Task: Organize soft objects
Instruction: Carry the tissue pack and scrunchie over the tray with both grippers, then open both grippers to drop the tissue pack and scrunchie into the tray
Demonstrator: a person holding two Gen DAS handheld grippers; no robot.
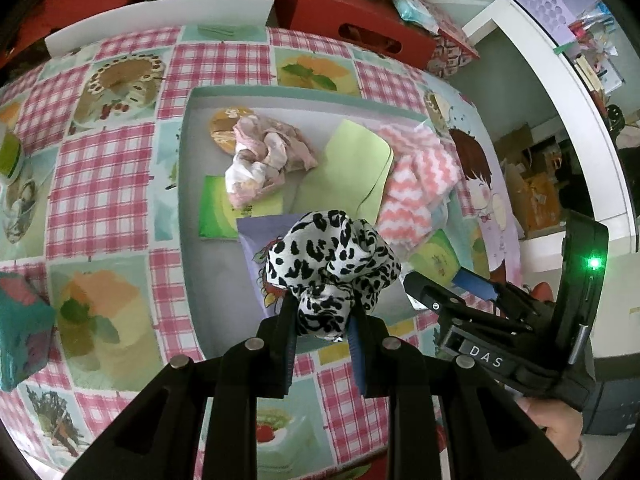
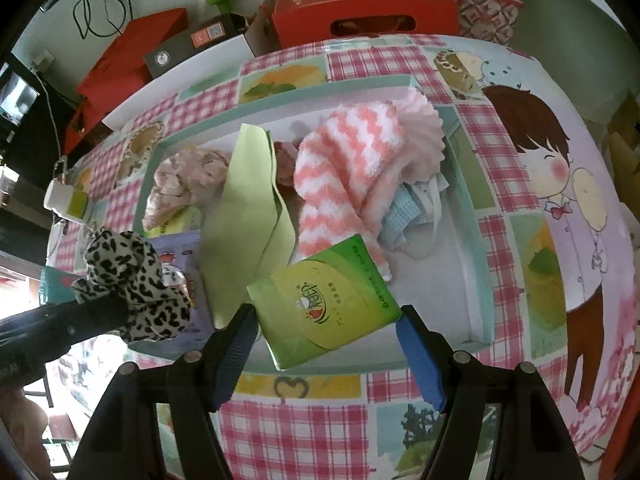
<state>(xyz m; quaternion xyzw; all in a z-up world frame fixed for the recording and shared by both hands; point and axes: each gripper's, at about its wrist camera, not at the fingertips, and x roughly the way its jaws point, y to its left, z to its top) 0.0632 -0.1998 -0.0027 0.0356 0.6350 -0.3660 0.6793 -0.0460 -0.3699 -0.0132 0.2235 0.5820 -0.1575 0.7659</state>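
Observation:
My left gripper [image 1: 324, 312] is shut on a black-and-white leopard-print cloth [image 1: 334, 268] and holds it above the near edge of the shallow grey tray [image 1: 208, 264]. The cloth also shows at the left of the right wrist view [image 2: 132, 280]. My right gripper [image 2: 326, 320] is closed on a green tissue pack [image 2: 324, 304] held above the tray's near side [image 2: 480, 312]. In the tray lie a pink-white zigzag fleece [image 2: 344, 168], a crumpled floral cloth [image 1: 264, 156], a light green cloth [image 1: 352, 172] and a pale blue cloth [image 2: 416, 216].
A second green tissue pack [image 1: 220, 212] and a purple packet [image 1: 260, 240] lie in the tray. The tray sits on a pink-checked tablecloth [image 1: 104, 184]. Red boxes [image 1: 352, 12] stand behind the table. A teal box [image 1: 20, 328] sits at the left.

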